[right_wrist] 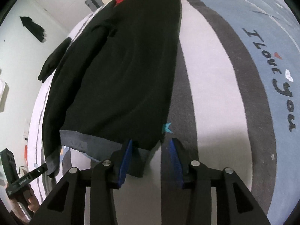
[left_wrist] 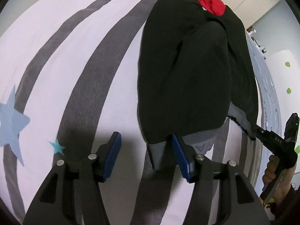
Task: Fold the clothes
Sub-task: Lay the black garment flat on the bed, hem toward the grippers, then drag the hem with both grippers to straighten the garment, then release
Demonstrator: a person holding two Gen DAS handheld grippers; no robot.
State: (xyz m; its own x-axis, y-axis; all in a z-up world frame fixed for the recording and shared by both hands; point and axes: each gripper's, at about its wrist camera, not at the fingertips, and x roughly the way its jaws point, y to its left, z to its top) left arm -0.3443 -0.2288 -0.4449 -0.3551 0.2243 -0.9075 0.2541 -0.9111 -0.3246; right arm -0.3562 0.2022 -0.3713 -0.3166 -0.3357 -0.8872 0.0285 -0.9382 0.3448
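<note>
A black long-sleeved top (left_wrist: pixel 187 75) lies lengthwise on the striped bed cover (left_wrist: pixel 56 56), with its grey hem band (left_wrist: pixel 198 146) nearest me. My left gripper (left_wrist: pixel 147 150) is open at one hem corner. The corner hangs between the blue pads, against the right pad only. My right gripper (right_wrist: pixel 151 155) is open at the other corner of the top (right_wrist: pixel 121 75), and the cloth rests by its left pad. Each gripper also shows at the hem in the other view: the right gripper (left_wrist: pixel 252 131) and the left gripper (right_wrist: pixel 46 166).
A red garment (left_wrist: pixel 211 1) lies beyond the top's far end. The cover's blue band with lettering (right_wrist: pixel 271 65) runs to the right. A white door (right_wrist: pixel 56 0) and a dark cloth on the wall (right_wrist: pixel 33 28) stand past the bed's edge. A hand (left_wrist: pixel 270 170) holds the right gripper.
</note>
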